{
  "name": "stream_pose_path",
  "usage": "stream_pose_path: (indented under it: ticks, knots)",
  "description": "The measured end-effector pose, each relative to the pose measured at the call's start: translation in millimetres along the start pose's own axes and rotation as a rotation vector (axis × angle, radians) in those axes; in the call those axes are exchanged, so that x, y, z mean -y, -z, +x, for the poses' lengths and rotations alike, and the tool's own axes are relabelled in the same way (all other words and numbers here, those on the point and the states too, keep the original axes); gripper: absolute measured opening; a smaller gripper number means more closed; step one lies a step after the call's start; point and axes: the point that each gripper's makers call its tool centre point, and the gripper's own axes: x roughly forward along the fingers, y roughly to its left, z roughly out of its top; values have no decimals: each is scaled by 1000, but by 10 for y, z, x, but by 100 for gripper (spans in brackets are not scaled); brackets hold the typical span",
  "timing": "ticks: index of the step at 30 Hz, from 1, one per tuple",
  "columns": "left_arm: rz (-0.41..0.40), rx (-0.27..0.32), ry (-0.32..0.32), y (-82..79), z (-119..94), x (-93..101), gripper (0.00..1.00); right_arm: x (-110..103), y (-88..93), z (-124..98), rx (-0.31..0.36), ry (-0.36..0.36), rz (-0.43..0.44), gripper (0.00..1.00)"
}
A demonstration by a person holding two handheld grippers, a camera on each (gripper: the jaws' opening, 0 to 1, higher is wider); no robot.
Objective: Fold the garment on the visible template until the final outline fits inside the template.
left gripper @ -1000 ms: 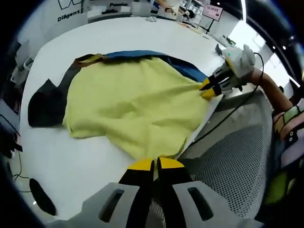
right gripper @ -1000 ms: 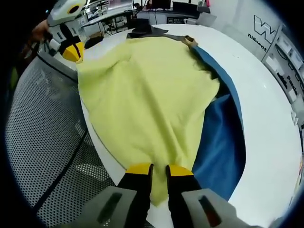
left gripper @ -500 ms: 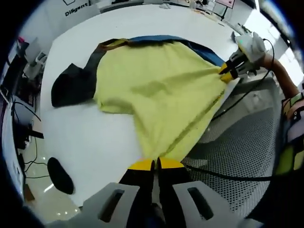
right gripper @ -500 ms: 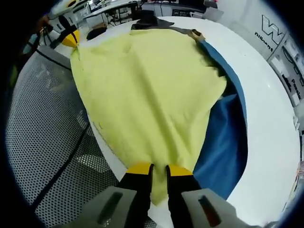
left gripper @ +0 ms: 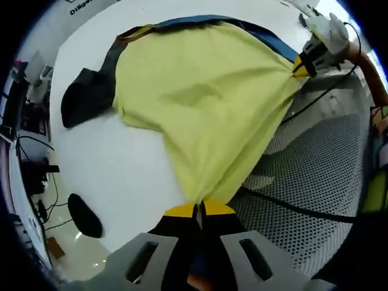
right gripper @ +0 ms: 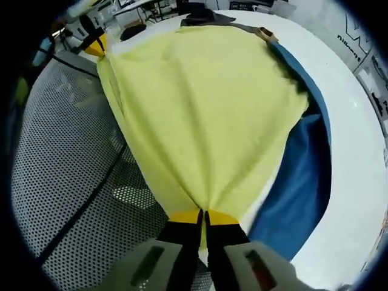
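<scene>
A yellow garment with a dark sleeve lies over a blue template sheet on the white table. My left gripper is shut on one corner of the yellow hem, which hangs taut past the table's edge. My right gripper is shut on the other hem corner, and the cloth stretches away from it. Each gripper appears in the other's view: the right gripper at the upper right, the left gripper at the upper left. A strip of blue template shows beyond the garment.
A grey mesh chair stands right against the table's near edge, under the lifted hem, with a black cable across it. A person's forearm reaches in behind the right gripper. Desks and clutter lie beyond the table.
Both grippers have risen and pulled back from the table, drawing the yellow hem taut between them and off the edge. The right jaws have closed tighter on the cloth.
</scene>
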Motion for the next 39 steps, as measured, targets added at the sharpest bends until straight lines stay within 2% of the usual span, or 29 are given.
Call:
stream_pose_path:
  ticks: [2, 7, 9, 10, 13, 16, 18, 21, 23, 26, 27, 29, 32, 38, 39]
  knots:
    - [-32, -2, 7, 7, -13, -18, 0, -39, 11, 3, -10, -17, -6, 0]
    - [15, 12, 7, -5, 28, -47, 0, -103, 34, -4, -34, -52, -17, 0]
    - [35, 62, 5, -79, 9, -61, 1, -87, 59, -49, -46, -45, -12, 0]
    - [39, 105, 31, -136, -46, -30, 2, -32, 55, -100, -36, -17, -24, 3]
    - [31, 157, 35, -206, -157, -61, 12, 58, 26, -217, -12, 15, -13, 10]
    - [26, 175, 16, -241, -214, -138, 17, 200, -79, -328, 40, 68, 12, 11]
    - [3, 217, -16, -330, -235, -254, 16, 286, -164, -382, 72, 87, 17, 12]
    - [-14, 227, -21, -370, -213, -325, 17, 355, -242, -411, 95, 105, 27, 13]
    - [-28, 265, -61, -444, -216, -418, 17, 436, -366, -426, 141, 141, 13, 14]
    - [-48, 297, -80, -517, -197, -487, 18, 504, -484, -438, 174, 170, 5, 15]
    - [-63, 325, -89, -574, -189, -521, 18, 535, -551, -445, 197, 183, -2, 15]
    - [-92, 374, -108, -664, -180, -588, 18, 586, -665, -448, 244, 195, 3, 15]
    - [-109, 414, -149, -746, -166, -696, 18, 655, -780, -447, 294, 212, 6, 16]
    - [-125, 453, -200, -855, -131, -843, 18, 842, -888, -432, 327, 259, 36, 15]
    - [-118, 477, -221, -903, -137, -888, 18, 883, -934, -427, 353, 257, 69, 15]
